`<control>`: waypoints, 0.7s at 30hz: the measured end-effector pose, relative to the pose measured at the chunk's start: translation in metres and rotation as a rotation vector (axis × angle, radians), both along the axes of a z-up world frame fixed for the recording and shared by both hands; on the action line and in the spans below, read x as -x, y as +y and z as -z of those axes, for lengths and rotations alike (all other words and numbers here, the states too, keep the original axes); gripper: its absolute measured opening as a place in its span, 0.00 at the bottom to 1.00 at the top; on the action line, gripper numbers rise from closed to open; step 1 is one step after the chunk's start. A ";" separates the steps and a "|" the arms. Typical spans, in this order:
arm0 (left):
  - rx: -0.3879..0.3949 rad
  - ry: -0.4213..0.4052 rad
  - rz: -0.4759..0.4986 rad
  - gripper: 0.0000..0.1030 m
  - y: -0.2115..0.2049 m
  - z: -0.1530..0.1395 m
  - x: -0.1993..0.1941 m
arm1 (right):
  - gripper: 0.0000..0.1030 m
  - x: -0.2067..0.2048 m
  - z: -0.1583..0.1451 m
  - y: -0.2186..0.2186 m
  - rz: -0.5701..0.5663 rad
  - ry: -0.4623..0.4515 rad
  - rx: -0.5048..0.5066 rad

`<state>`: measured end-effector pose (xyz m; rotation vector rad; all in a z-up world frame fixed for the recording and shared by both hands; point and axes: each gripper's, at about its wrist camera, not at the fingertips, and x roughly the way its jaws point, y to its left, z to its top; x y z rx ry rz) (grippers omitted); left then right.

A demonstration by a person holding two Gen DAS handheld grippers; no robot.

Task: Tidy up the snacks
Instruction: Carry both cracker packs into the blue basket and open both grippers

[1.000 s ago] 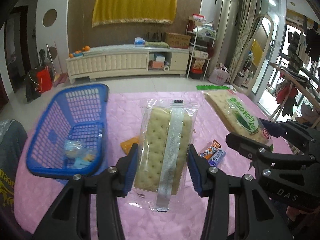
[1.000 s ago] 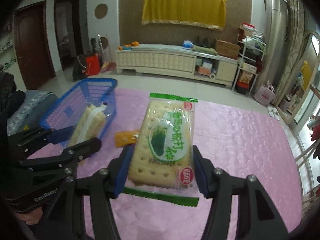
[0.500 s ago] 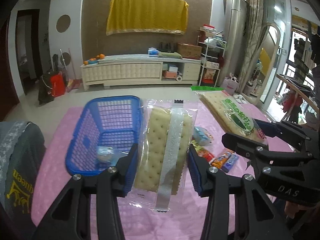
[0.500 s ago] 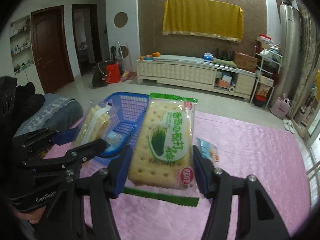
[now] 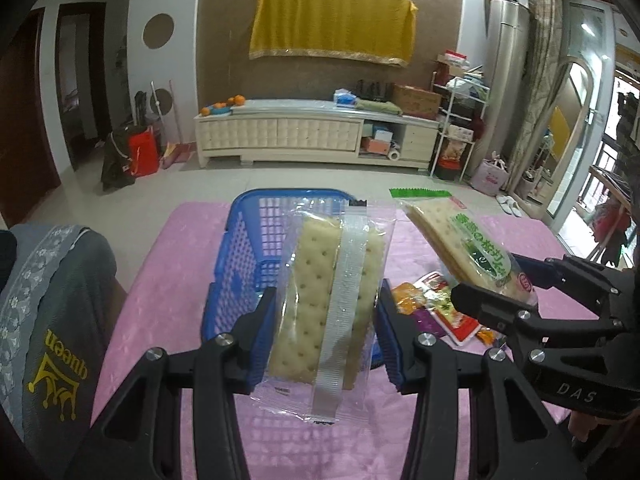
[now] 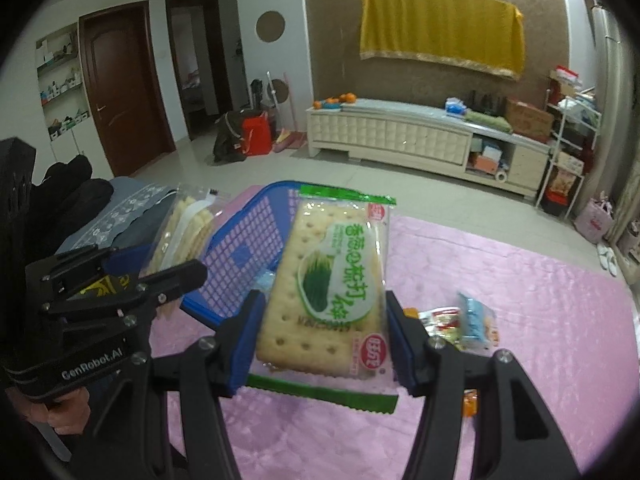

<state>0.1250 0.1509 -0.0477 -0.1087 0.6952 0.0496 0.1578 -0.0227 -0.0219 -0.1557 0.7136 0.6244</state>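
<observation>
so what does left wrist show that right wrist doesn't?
Left wrist only: the clear cracker pack's seam face, a grey cushion with a yellow crown print, a red sachet.
Right wrist only: two brown doors, a light blue packet, the green-label cracker pack's full front.
Both: blue basket, pink tablecloth, yellow wall cloth, left gripper, right gripper, each shut on its pack.

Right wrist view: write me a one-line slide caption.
Right gripper clamps a green-labelled cracker pack above the pink tablecloth, blue basket just beyond.
</observation>
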 end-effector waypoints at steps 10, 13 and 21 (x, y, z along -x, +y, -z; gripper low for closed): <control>0.028 0.050 -0.022 0.43 0.029 0.013 -0.026 | 0.60 -0.027 0.013 0.033 -0.045 0.072 0.026; 0.036 0.063 -0.025 0.43 0.037 0.016 -0.035 | 0.60 -0.035 0.019 0.045 -0.060 0.097 0.044; 0.059 0.114 -0.016 0.43 0.049 0.027 -0.057 | 0.60 -0.061 0.029 0.065 -0.069 0.134 0.078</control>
